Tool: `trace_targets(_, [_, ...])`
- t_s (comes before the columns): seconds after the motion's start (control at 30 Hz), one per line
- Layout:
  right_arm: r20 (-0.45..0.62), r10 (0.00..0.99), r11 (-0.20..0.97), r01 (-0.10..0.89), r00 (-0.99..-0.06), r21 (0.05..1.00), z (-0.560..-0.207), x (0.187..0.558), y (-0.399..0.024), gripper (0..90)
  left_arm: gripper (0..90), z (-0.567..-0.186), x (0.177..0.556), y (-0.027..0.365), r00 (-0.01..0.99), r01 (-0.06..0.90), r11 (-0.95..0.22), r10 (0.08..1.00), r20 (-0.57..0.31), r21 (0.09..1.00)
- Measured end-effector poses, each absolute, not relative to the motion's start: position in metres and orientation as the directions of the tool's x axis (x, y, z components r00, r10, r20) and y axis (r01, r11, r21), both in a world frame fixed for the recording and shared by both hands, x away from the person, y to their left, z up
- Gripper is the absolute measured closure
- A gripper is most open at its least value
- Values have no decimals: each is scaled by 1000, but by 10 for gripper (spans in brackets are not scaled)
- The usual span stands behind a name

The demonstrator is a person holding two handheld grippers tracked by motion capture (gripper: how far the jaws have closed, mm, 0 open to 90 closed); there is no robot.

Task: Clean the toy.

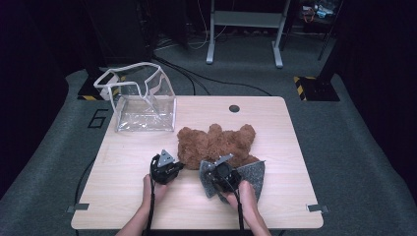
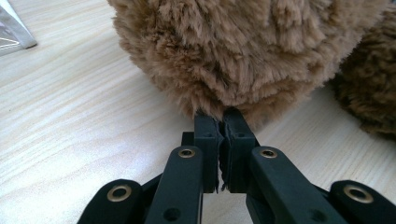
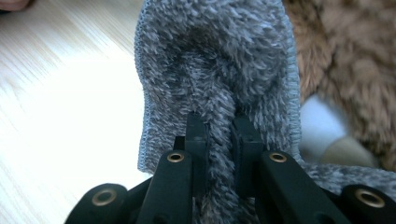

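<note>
A brown plush bear [image 1: 216, 141] lies in the middle of the wooden table [image 1: 123, 196]. A grey fleece cloth [image 1: 253, 174] lies against its near right side. My left gripper [image 1: 169, 167] sits at the bear's near left edge. In the left gripper view its jaws [image 2: 218, 116] are shut, with the tips pinching the brown fur [image 2: 243, 51]. My right gripper [image 1: 222, 174] is over the cloth. The right gripper view has its jaws [image 3: 218, 123] shut on a raised fold of the grey cloth [image 3: 215, 56], with the bear [image 3: 345, 60] just behind.
A clear plastic bag [image 1: 142, 101] with a white rim stands open at the table's far left corner. A round cable hole [image 1: 234, 108] is near the far edge. Bare tabletop lies left of and in front of the grippers.
</note>
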State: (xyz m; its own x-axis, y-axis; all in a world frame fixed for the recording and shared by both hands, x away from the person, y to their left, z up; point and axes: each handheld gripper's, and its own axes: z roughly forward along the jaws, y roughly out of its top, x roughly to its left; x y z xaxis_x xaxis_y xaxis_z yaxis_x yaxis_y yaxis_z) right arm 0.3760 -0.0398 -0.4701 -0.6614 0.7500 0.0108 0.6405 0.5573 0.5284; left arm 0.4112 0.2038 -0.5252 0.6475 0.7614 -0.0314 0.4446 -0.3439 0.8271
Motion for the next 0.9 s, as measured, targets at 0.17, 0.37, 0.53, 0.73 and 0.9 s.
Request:
trace_targets(0.17, [45, 762, 491, 621, -646, 611, -444, 379, -48, 794, 863, -525, 411, 204, 647, 445, -345, 761, -31, 827])
trace_targets(0.37, [11, 777, 480, 604, -629, 636, -434, 403, -31, 793, 862, -525, 411, 204, 646, 444, -340, 763, -32, 829])
trace_targets(0.53, [-10, 774, 522, 629, -634, 576, -458, 404, -26, 795, 863, -526, 411, 204, 646, 443, -336, 763, -35, 831])
trace_targets(0.73, [-19, 782, 533, 652, -623, 540, -469, 387, -37, 796, 863, -525, 411, 204, 649, 442, -342, 760, -33, 829])
trace_targets(0.9, [6, 788, 517, 667, -615, 536, -469, 383, -52, 795, 862, -525, 411, 204, 648, 442, -339, 761, -35, 830])
